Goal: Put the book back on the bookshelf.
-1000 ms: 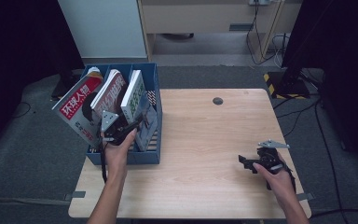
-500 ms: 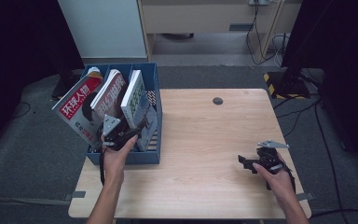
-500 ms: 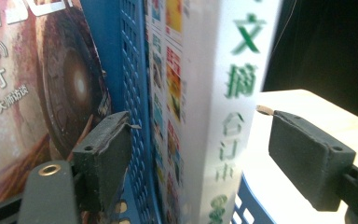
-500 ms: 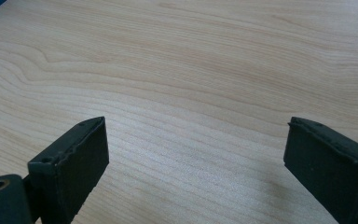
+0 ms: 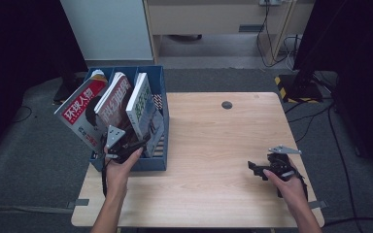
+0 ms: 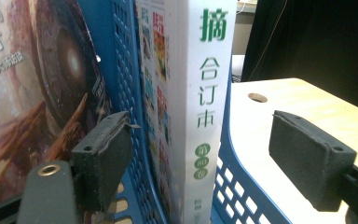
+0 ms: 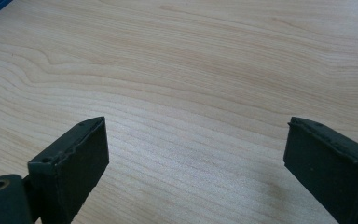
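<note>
While the right gripper [image 5: 260,170] idles wide open on the table [image 5: 213,145], the left gripper [image 6: 200,158] has nudged closer, jaws spread around the white book [image 6: 205,102], grasp seemingly next.

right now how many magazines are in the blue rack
3, each in its own slot of the blue rack: a red-covered magazine leaning out at the left, a middle one, and a white green-lettered one at the right, by the left claw. Others may be hidden.
</note>
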The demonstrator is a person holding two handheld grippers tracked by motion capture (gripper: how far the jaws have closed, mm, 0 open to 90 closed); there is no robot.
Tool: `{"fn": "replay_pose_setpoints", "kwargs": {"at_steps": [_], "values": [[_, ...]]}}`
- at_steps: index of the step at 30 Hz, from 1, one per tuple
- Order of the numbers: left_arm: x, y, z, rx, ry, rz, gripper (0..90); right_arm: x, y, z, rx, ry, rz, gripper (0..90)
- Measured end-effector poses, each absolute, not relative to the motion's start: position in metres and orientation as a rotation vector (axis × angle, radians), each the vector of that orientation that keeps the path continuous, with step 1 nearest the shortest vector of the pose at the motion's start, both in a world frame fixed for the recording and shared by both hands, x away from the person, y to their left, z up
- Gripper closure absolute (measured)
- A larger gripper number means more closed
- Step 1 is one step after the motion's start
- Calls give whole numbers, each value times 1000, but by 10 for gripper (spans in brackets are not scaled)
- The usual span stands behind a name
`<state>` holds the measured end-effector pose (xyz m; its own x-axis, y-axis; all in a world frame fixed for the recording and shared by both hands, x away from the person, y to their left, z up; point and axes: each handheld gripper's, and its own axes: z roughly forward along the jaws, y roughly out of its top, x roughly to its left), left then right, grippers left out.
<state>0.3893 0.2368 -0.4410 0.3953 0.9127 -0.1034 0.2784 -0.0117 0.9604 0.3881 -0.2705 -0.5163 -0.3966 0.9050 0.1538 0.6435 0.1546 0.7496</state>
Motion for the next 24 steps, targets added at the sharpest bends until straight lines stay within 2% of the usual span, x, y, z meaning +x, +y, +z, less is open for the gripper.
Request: {"fn": "replay_pose_setpoints", "kwargs": {"at_steps": [24], "values": [[381,235,-453,1641,1098,697,193,389,-268,-518,1485,2117,1089,67]]}}
